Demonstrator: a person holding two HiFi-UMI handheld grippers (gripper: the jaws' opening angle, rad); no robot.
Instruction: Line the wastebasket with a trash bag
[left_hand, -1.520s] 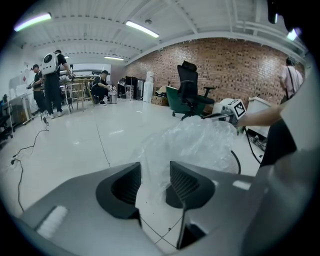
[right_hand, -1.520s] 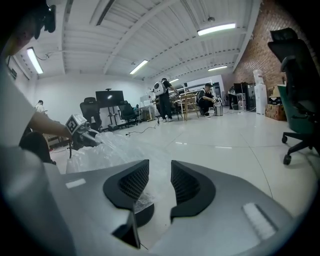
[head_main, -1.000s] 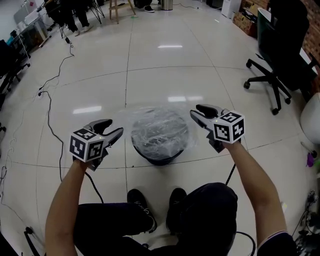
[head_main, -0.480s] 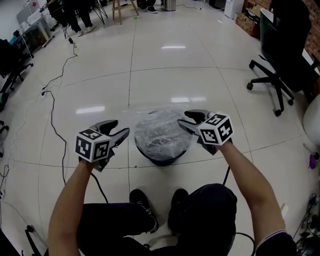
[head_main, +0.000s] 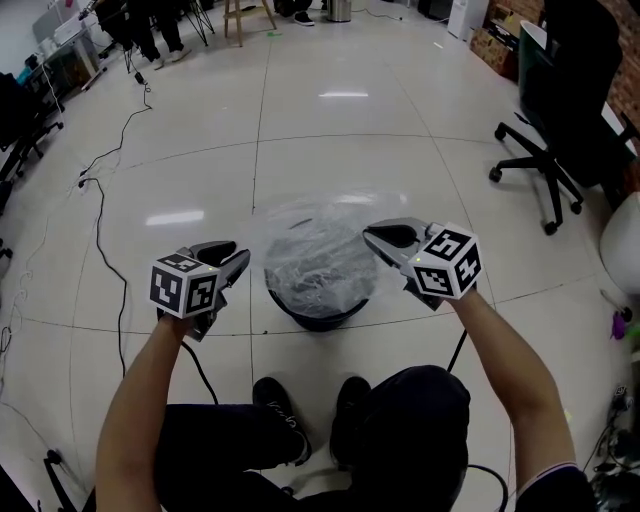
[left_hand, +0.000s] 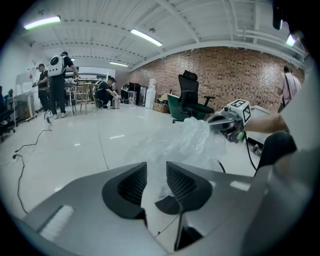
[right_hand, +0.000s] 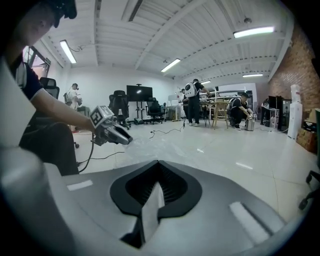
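A black wastebasket (head_main: 320, 305) stands on the floor in front of my feet, with a clear trash bag (head_main: 315, 235) draped loosely over its mouth. My right gripper (head_main: 372, 236) is at the bag's right rim and shut on the film; a strip of the bag (right_hand: 150, 210) shows pinched between its jaws (right_hand: 158, 164). My left gripper (head_main: 240, 260) hovers at the bag's left edge. Its jaws (left_hand: 156, 170) are closing, a gap remains, and crumpled bag film (left_hand: 192, 137) runs between them without being pressed.
A black office chair (head_main: 555, 130) stands at the back right, and a white object (head_main: 625, 240) at the right edge. A cable (head_main: 100, 220) snakes over the tiles on the left. My shoes (head_main: 285, 410) sit just behind the basket. People stand far off (left_hand: 57, 82).
The right gripper swung in to the bag's right rim and shut on it, and the film there now stands higher. The left gripper's jaws have narrowed; that hand stayed put.
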